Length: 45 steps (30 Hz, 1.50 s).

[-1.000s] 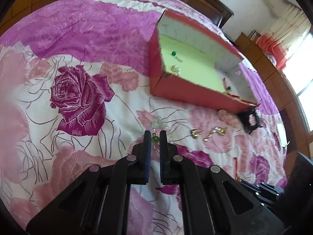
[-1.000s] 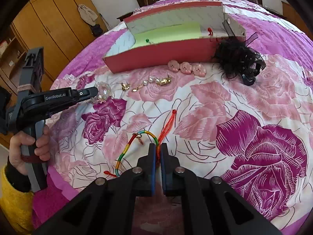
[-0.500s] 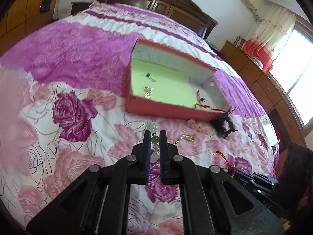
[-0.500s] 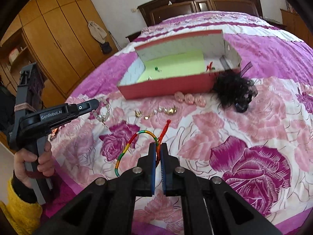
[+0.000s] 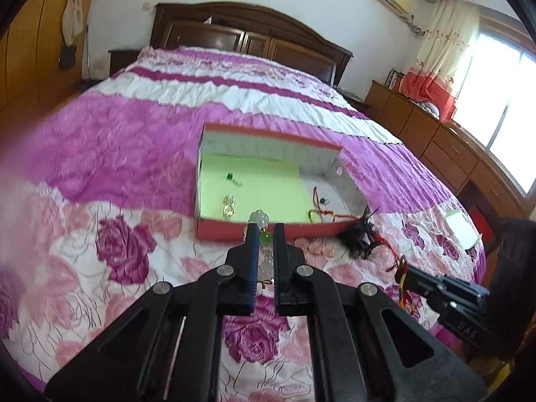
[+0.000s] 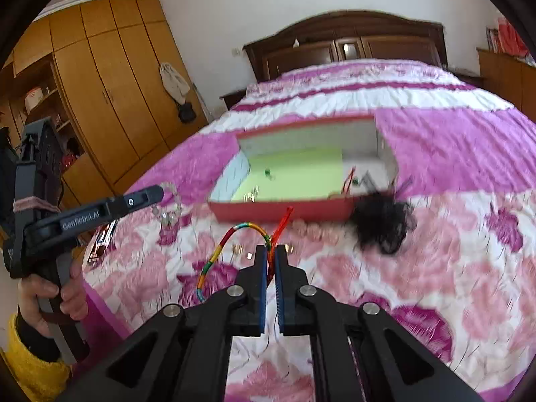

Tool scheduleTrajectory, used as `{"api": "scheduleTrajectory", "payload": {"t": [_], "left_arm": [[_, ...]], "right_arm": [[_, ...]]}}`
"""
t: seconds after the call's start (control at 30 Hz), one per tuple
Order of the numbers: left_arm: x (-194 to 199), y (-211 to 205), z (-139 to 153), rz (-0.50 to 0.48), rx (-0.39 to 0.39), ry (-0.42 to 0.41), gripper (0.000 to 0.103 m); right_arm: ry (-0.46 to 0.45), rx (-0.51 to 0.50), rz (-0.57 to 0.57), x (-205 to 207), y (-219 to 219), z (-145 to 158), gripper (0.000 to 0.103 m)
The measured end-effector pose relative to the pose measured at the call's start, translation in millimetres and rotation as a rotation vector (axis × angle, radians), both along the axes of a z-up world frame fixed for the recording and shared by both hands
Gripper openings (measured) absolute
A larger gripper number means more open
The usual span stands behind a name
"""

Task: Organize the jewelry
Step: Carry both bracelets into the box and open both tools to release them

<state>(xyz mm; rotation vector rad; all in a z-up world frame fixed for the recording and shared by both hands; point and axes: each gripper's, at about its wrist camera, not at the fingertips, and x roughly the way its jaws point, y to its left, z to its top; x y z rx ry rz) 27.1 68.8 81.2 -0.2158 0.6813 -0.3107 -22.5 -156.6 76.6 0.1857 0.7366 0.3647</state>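
Note:
My left gripper (image 5: 265,234) is shut on a pale bead bracelet (image 5: 258,217) with a green bead and holds it in the air in front of the red box (image 5: 268,231). In the right wrist view the left gripper (image 6: 157,192) dangles the bracelet (image 6: 167,214) left of the box (image 6: 284,211). My right gripper (image 6: 271,251) is shut on a rainbow cord bracelet (image 6: 221,248) with red tassels, lifted above the bed. The box has a green floor (image 5: 251,187) with small earrings and a red string piece inside.
A black hair scrunchie (image 6: 382,224) lies at the box's front right corner, with pink pieces (image 5: 315,248) and gold earrings (image 6: 241,251) on the flowered bedspread in front of the box. A headboard (image 5: 251,40), a wardrobe (image 6: 110,100) and a dresser (image 5: 452,154) surround the bed.
Both grippers have risen well above the bed with their bracelets, and the views have tilted up to show the whole room. Both stay shut.

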Motion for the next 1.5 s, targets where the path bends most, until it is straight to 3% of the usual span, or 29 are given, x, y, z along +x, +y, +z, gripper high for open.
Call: {"api": "scheduleTrajectory", "payload": {"t": [0.57,0.93,1.2,1.5], "left_arm": [[39.5,-28.4,31.5,0.048,0.081,-0.217,0.000],[80.1,-40.8,13.5,0.134,0.158,-0.308,0.000],[110.2,-38.9,-9.5,0.168,0.144,-0.259,0.000],[133.7,-47.4,-50.6,0.157,0.181,-0.169,0.000]], "right_arm": [[-0.198,-0.003,-0.101,53.9,-12.4,45.4,0.006],[-0.314,-0.032,-0.163,95.6,-17.0,49.3,0.006],[-0.311,-0.064,-0.217,132.1,-24.4,23.6,0.006],[-0.220,-0.085,-0.275,161.1,-38.1,-21.9,0.006]]}}
